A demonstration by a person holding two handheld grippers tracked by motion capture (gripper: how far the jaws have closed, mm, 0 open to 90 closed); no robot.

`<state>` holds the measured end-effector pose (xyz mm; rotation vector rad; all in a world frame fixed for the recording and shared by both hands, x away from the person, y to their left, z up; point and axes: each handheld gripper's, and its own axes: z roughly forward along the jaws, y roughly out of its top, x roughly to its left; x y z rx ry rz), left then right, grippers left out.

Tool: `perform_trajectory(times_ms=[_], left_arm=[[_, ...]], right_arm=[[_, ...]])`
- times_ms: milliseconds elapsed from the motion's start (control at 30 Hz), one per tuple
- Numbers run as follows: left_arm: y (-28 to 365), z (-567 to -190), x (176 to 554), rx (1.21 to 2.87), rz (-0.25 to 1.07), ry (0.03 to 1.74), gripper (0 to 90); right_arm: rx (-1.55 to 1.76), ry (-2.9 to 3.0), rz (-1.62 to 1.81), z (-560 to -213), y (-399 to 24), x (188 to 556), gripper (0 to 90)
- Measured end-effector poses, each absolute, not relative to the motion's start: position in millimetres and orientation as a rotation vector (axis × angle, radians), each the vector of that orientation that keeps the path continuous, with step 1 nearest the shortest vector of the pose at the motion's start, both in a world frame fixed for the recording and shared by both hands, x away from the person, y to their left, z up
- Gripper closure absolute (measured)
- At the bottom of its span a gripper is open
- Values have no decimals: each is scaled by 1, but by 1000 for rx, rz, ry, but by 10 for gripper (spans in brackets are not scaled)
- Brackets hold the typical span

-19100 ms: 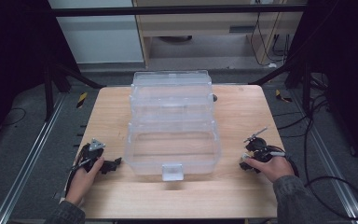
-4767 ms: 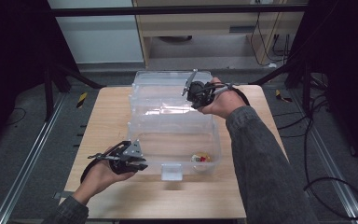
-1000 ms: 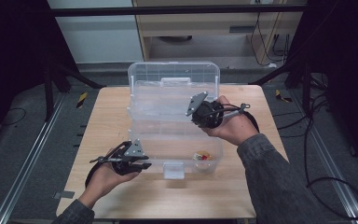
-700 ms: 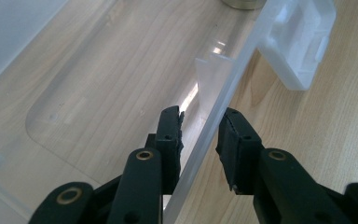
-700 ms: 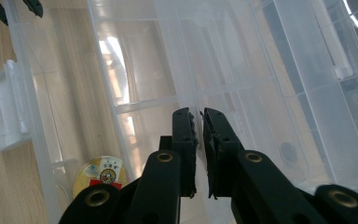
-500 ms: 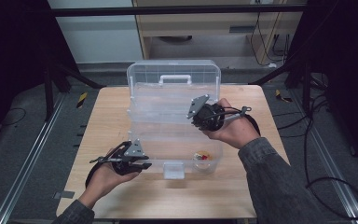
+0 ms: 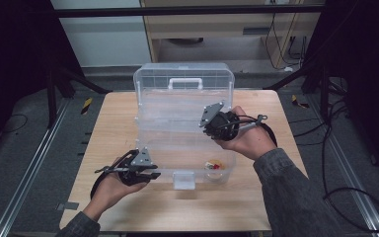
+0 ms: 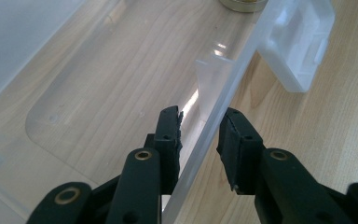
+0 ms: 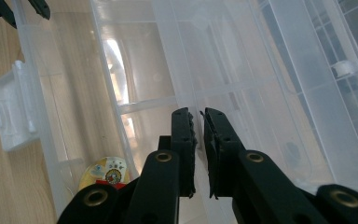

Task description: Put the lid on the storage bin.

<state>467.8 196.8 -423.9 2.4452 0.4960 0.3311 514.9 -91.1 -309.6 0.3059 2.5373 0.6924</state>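
Clear plastic made up the storage box [image 7: 182,128], which stood mid-table with its lid raised. Its front wall [image 8: 214,126] was straddled by the left gripper [image 8: 199,123], whose contact could not be judged. An inner tray [image 9: 200,93] was pinched by the right gripper [image 9: 198,122]. A slipped pinch might have dropped the tray onto the round tin [image 9: 106,173], which was partly hidden.

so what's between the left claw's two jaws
The clear box's front wall stands between them in the left gripper view; whether both pads press it I can't tell.
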Motion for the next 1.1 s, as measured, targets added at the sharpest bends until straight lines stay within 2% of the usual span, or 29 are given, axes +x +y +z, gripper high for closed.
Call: perform_trajectory(times_ms=[1100], left_arm=[[197, -424, 465, 2430, 351, 507, 666]], right_arm=[[333, 2521, 742, -317, -95, 500, 824]])
